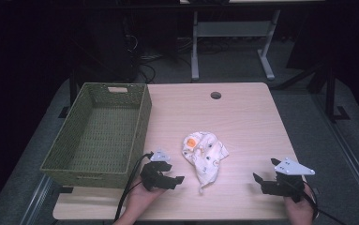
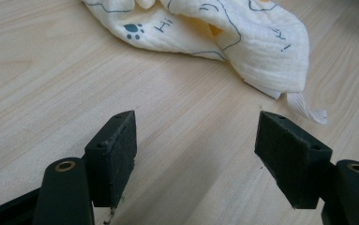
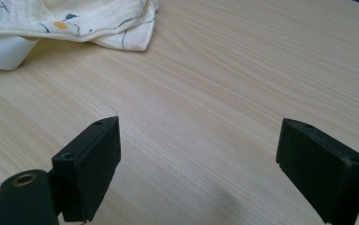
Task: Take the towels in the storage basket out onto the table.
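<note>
Both your grippers sit near the desk's front edge, jaws spread, holding nothing: left gripper, right gripper. The crumpled cloth lies between them, mid-desk. The basket at the left edge looks empty. Likely next: go low with the left, pinch a thick fold, not the tag.

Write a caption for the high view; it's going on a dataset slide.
Two open handheld grippers, left gripper and right gripper, flank a crumpled printed cloth beside an empty green woven basket.
</note>
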Motion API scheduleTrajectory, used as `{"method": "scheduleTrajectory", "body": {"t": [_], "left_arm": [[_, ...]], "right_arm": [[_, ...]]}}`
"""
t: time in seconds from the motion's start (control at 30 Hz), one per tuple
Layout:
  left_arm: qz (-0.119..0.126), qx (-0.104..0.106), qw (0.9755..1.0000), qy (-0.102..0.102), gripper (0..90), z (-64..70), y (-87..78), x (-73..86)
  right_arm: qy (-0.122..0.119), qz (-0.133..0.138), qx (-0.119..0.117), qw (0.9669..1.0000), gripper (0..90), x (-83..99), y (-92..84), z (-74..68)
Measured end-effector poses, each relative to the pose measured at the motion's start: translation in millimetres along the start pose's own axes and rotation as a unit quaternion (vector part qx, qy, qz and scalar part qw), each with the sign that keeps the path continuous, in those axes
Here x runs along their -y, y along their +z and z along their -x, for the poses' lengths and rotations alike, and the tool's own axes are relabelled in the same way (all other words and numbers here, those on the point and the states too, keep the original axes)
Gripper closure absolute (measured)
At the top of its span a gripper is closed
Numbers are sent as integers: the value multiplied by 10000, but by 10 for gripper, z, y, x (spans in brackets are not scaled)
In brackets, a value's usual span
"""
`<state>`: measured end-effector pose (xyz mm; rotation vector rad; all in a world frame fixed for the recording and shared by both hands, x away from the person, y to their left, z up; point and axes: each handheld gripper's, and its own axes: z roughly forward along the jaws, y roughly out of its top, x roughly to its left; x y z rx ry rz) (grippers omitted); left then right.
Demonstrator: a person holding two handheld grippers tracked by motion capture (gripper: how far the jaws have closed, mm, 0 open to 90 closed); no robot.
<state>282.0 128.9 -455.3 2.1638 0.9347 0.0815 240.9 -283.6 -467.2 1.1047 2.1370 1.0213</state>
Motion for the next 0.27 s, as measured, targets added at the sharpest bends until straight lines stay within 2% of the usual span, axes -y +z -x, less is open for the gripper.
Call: {"method": "scheduleTrajectory", "body": {"t": [0.27], "left_arm": [[63,-16,10000,60,293,-8,9,-29]], "right_arm": [[-106,-5,-40,9999,137,-13,34,-13]]}}
